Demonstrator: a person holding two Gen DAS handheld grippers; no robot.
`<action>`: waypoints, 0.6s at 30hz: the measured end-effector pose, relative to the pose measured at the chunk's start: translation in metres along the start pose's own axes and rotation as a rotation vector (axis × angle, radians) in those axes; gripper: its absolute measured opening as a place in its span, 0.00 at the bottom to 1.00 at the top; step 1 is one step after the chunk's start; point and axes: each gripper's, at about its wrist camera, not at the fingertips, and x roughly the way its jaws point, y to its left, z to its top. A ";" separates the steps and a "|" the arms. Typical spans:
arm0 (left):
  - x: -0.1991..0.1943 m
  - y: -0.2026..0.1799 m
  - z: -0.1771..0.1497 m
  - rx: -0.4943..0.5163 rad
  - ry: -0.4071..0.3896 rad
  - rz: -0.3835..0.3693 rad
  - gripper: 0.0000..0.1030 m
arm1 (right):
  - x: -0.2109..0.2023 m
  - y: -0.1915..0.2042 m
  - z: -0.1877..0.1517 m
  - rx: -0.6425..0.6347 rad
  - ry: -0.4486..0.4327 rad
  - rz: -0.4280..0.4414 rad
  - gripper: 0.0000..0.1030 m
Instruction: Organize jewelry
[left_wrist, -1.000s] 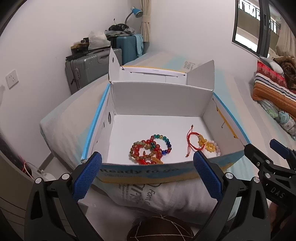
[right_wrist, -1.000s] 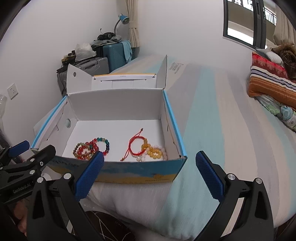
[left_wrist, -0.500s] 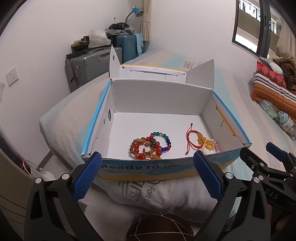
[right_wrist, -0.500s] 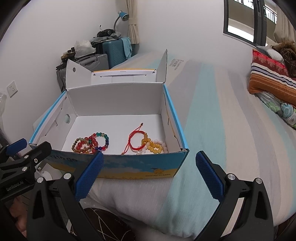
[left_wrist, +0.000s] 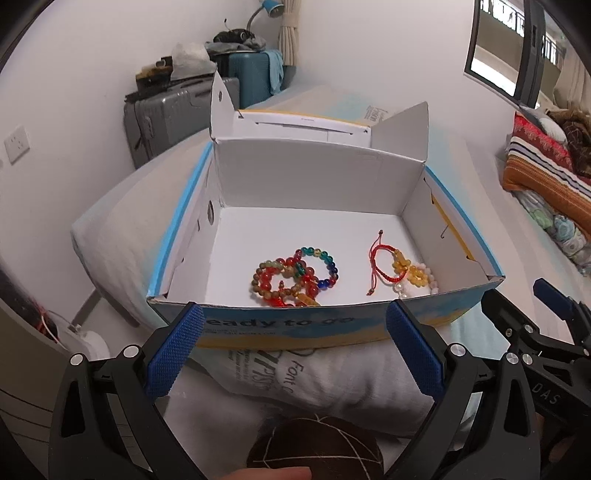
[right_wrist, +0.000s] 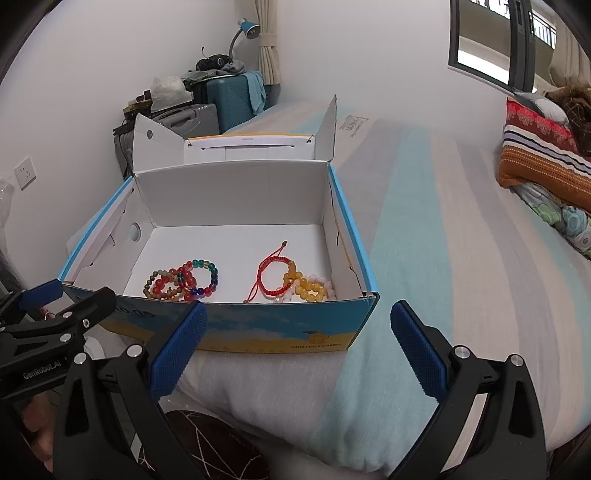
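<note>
Bedroom setting: a striped bed (right_wrist: 461, 229) supports the open cardboard box (left_wrist: 295, 326). Left gripper (left_wrist: 293, 354) and right gripper (right_wrist: 295, 347) both hover just short of the box's near wall, jaws spread wide, holding nothing. Inside the box, two groups lie apart: a tangle of multicoloured bead bracelets (left_wrist: 293, 275) toward its left, and a red cord bracelet (left_wrist: 380, 264) touching yellow-and-pale bead bracelets (left_wrist: 415, 275) toward its right. Exact bracelet count cannot be determined. Judgement: all visible jewelry is boxed; untangling remains.
</note>
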 end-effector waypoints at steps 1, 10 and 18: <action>0.000 -0.001 -0.001 0.004 -0.005 0.008 0.94 | 0.000 0.000 0.000 -0.001 0.001 0.000 0.93; -0.002 -0.005 -0.002 0.008 -0.033 0.010 0.95 | 0.002 0.001 0.000 -0.001 0.006 0.004 0.93; -0.006 -0.012 0.001 0.043 -0.049 0.043 0.94 | 0.001 -0.005 0.000 0.010 0.008 0.002 0.93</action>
